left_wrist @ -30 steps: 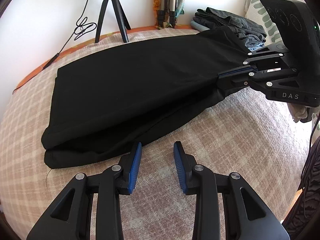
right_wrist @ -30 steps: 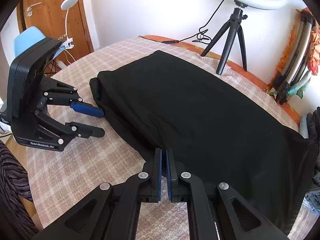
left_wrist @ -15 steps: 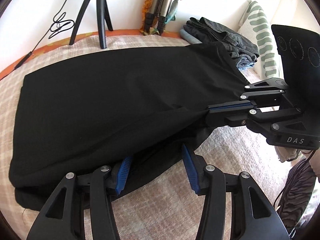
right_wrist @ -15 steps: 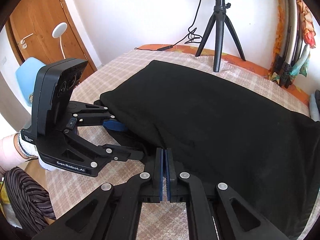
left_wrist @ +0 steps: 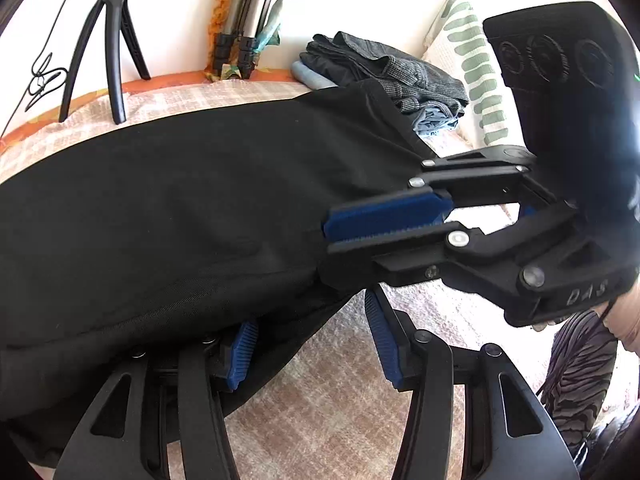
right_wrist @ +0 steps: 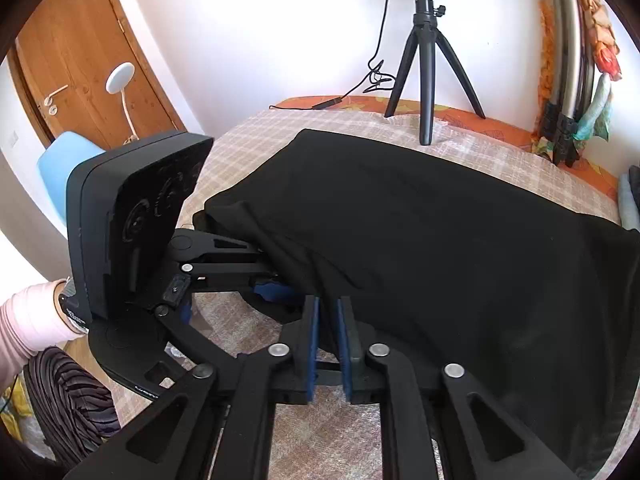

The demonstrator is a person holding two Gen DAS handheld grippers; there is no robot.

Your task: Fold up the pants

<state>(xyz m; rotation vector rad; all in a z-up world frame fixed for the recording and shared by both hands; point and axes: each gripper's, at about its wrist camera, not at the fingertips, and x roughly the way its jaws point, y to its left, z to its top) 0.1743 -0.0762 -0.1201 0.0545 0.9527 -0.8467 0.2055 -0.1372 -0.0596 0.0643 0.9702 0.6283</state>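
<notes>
Black pants (left_wrist: 180, 208) lie lengthwise across the plaid bed cover (left_wrist: 340, 420), folded leg on leg. My left gripper (left_wrist: 312, 346) stands open at their near edge: its left finger is tucked under the fabric and its right finger is bare over the cover. In the right wrist view the same pants (right_wrist: 440, 240) fill the middle, and the left gripper (right_wrist: 276, 290) reaches under their hem from the left. My right gripper (right_wrist: 329, 320) is at the near edge too. Its jaws are opening, with a narrow gap between the blue pads and the fabric edge at their tips.
A black tripod (right_wrist: 426, 60) with a ring light stands on the far side of the bed. A pile of folded clothes (left_wrist: 392, 76) and a striped pillow (left_wrist: 472, 64) lie past the pants' end. A sleeve (right_wrist: 28, 316), a blue chair (right_wrist: 60, 164) and a wooden door (right_wrist: 80, 60) are at the left.
The left gripper moved in to the pants' near edge, widened, and slid one finger under the fabric. The right gripper's pads, pressed together before, have parted.
</notes>
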